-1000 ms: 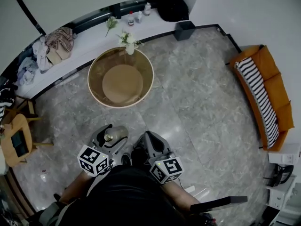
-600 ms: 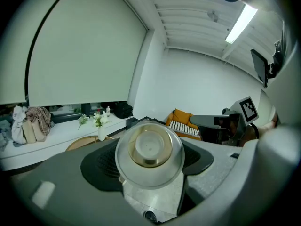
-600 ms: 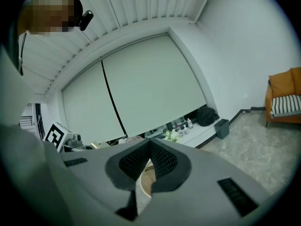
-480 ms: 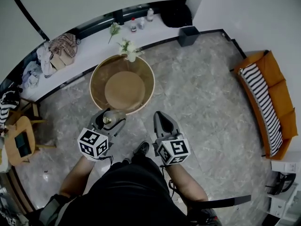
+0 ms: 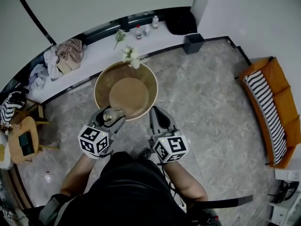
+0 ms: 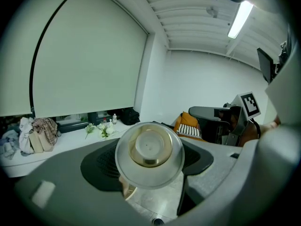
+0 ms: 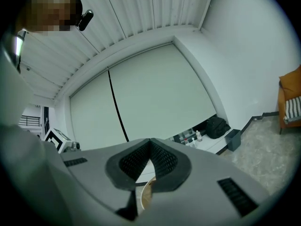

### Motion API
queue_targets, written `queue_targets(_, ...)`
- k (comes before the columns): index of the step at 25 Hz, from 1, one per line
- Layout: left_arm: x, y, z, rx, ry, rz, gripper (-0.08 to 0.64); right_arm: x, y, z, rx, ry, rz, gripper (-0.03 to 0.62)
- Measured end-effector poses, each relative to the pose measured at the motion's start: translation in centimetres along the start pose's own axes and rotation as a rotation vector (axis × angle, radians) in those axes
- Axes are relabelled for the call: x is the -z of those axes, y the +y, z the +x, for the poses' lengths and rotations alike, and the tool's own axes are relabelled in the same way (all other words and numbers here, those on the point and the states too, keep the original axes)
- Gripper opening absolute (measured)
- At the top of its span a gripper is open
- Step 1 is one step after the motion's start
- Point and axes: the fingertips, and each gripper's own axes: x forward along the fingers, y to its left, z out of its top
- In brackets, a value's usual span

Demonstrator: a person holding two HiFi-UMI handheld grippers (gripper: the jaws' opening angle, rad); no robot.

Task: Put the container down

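clamping the clear round container (image 6: 149, 153) between wide-spread jaws, the left gripper (image 5: 109, 120) carries it at the near rim of the round glass tabletop (image 5: 97, 92) — likely the set-down spot. the right gripper (image 5: 158, 120) hangs alongside, jaws pressed together, empty — one grip suffices.

No readable words, numbers or brand names anywhere. Only black-and-white square code patterns, no letters, on the cube (image 5: 94, 141) behind the left tongs (image 5: 110, 114) and on the second cube (image 5: 169, 149) behind the right tongs (image 5: 158, 114). Possibly printed labels on the bottles (image 5: 138, 32) along the far ledge (image 5: 94, 51), too small to read.
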Motion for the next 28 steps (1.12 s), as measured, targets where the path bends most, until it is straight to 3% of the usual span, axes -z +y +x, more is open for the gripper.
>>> queue_targets(7,0.5,0.4,1.2,0.002,0.026,0.001,0.341,1.2,-0.3,0.5,0.000,0.021,0.027,0.006)
queue_targets(20,0.7,5.2,7.0,0.045,0.076,0.011,0.341,1.9,-4.7,4.7,0.125,0.051,0.030,0.007)
queue_targets(28,-0.5,10.0,12.1,0.080,0.141,0.183,0.341,2.3,-6.9,11.2,0.192,0.084,0.045,0.007)
